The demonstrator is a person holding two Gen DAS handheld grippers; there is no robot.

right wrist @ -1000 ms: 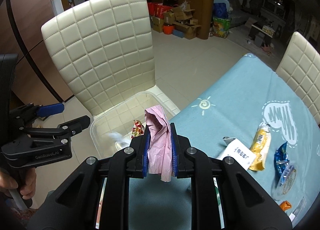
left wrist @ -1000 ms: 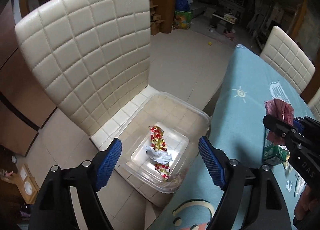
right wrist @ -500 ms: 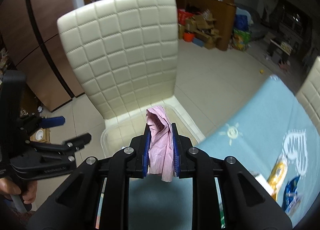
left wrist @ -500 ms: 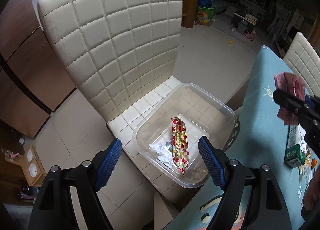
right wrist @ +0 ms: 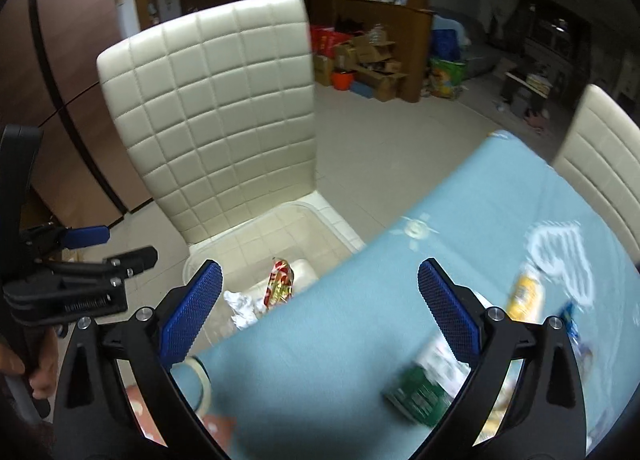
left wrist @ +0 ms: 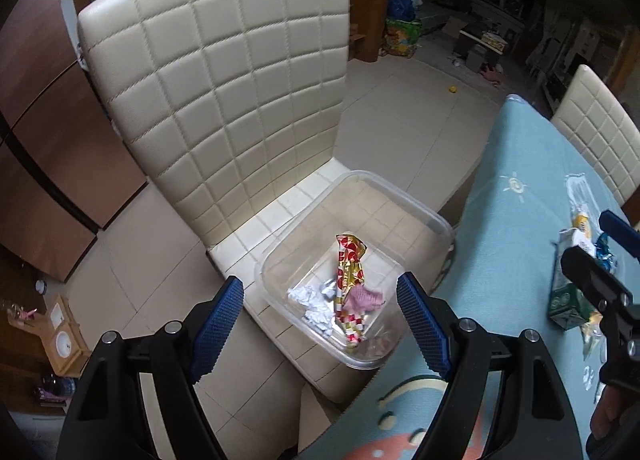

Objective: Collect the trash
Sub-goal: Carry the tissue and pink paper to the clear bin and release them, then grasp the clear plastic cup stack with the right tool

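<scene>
A clear plastic bin (left wrist: 420, 216) sits on the cream chair's seat. In it lie a red-gold wrapper (left wrist: 349, 272), crumpled white paper (left wrist: 316, 310) and a pink wrapper (left wrist: 365, 298). My left gripper (left wrist: 320, 287) hovers open above the bin, holding nothing. My right gripper (right wrist: 320, 270) is over the blue table edge beside the bin; its jaws are opening and nothing is between them. In the right wrist view the bin (right wrist: 260, 226) shows the red-gold wrapper (right wrist: 281, 280) and the white paper (right wrist: 240, 305); the pink wrapper is hidden there.
The blue tablecloth (right wrist: 360, 320) carries a green-white carton (right wrist: 424, 388), a yellow wrapper (right wrist: 524, 294) and a blue wrapper (right wrist: 572, 324). The quilted cream chair back (left wrist: 224, 92) rises behind the bin. A second chair (left wrist: 600, 132) stands beyond the table. A hand (right wrist: 38, 376) holds the left gripper.
My right gripper went from shut on the pink wrapper to wide open, and the wrapper now lies in the bin. The right gripper has drawn back over the table.
</scene>
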